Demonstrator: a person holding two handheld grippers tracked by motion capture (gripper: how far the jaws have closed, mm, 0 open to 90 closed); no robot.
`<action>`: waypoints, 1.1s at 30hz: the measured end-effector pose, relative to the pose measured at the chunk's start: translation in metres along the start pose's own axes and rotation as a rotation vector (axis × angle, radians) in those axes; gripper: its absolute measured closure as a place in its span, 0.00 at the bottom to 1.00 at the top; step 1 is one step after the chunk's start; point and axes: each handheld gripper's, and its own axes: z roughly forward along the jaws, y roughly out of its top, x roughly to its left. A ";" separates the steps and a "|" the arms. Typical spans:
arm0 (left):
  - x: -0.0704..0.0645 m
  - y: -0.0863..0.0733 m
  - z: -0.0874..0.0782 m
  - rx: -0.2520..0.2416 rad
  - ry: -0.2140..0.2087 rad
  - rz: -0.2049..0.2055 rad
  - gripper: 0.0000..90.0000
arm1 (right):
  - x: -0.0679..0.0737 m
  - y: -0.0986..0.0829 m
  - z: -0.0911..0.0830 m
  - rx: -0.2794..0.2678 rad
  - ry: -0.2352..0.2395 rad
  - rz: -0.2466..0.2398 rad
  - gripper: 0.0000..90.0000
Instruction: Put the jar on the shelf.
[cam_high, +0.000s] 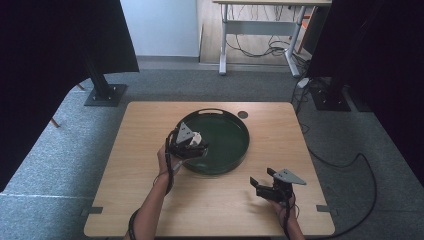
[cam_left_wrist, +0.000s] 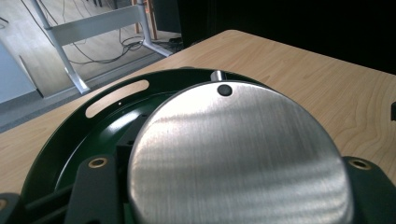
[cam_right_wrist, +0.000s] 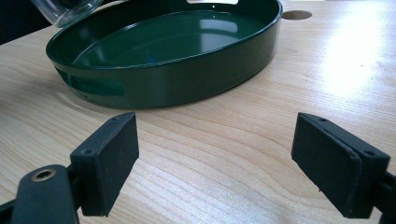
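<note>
Left gripper (cam_high: 192, 145) fingers clamped closed, right gripper (cam_high: 262, 181) fingers spread wide, forearms both low

The high view looks forward and down from above the person's side, taking in the whole table (cam_high: 150, 200) and the floor beyond. The left gripper view sits very close over the green tray (cam_left_wrist: 60, 135), facing across its rim, with a round brushed-metal lid (cam_left_wrist: 238, 154) right at the lens. The right gripper view sits low near the tabletop, looking along its jaws at the tray's outer wall. All three share the tray and the wooden tabletop.
</note>
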 end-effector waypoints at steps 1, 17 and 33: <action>-0.001 0.000 0.001 0.003 0.001 0.008 0.41 | 0.000 0.000 0.000 0.001 0.000 0.000 0.16; -0.010 0.000 0.026 0.039 -0.013 0.033 0.41 | 0.001 0.000 0.000 0.000 -0.005 -0.006 0.16; -0.017 -0.007 0.046 0.092 -0.022 0.038 0.41 | 0.001 0.000 0.000 0.005 -0.001 -0.008 0.16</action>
